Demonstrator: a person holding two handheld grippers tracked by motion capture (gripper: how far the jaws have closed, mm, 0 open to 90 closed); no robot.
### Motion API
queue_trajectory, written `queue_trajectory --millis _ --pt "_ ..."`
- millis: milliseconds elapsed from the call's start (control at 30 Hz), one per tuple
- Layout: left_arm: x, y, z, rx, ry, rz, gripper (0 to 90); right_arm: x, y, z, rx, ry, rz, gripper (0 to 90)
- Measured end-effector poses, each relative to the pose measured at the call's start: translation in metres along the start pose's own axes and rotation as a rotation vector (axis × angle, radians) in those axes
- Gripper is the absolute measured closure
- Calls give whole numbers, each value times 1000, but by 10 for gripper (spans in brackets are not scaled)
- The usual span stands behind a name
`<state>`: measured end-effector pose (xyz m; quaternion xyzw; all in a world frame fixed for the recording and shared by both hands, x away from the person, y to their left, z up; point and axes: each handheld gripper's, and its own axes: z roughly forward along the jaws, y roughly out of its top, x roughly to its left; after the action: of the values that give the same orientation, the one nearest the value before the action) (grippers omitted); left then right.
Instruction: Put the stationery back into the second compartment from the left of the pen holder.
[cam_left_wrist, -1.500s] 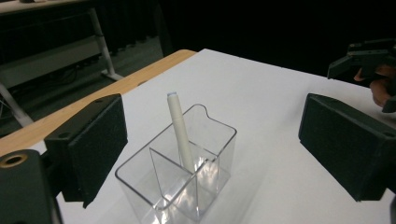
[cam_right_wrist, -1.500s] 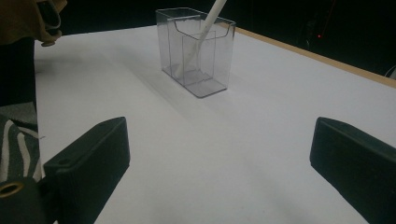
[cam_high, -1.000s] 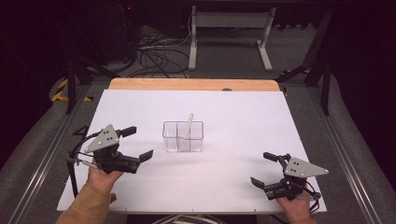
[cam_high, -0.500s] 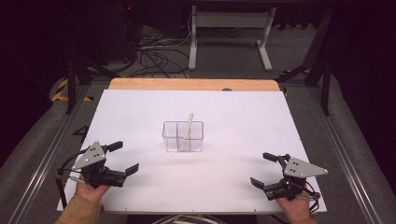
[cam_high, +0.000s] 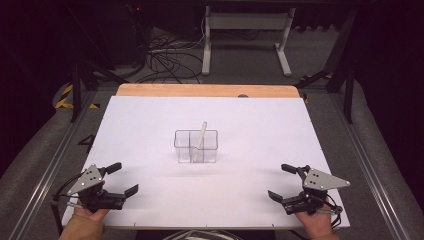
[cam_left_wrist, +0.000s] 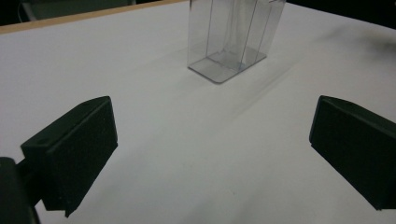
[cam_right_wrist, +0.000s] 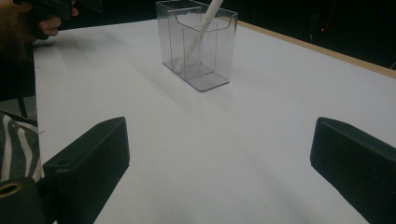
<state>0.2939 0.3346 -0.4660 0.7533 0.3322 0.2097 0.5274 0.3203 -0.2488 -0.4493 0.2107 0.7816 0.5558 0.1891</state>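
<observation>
One clear plastic organizer box (cam_high: 196, 146) stands upright near the middle of the white table surface (cam_high: 150, 125), and its inner walls split it into compartments. One white stick-like object (cam_high: 200, 140) leans inside it, its lower end on the box floor and its upper end rising above the rim; the right gripper view shows it as a pale rod (cam_right_wrist: 198, 35) tilted across a compartment, though which compartment cannot be told. Two grippers are in use, one per hand. The left gripper (cam_high: 118, 180) sits near the front left corner of the table with its jaws spread wide and nothing between them. The right gripper (cam_high: 281, 181) sits near the front right corner, jaws likewise spread and empty. Both are well apart from the box. In the left gripper view the box (cam_left_wrist: 231, 35) stands ahead, beyond the two black jaws. A wooden strip (cam_high: 205, 90) borders the far edge of the white surface.
</observation>
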Motion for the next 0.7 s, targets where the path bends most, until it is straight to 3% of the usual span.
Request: queue_trajectory --millis 100,233,367,700 --pt "0 -4 2 37 7 32 17 0 -1 1 3 1 2 53" --pt "4 -3 5 27 11 21 17 -1 -1 1 5 1 0 53" --pt "0 -1 9 58 25 68 17 -1 -1 2 9 1 2 52" --pt "2 -1 6 26 10 15 17 -1 -2 2 12 2 4 51"
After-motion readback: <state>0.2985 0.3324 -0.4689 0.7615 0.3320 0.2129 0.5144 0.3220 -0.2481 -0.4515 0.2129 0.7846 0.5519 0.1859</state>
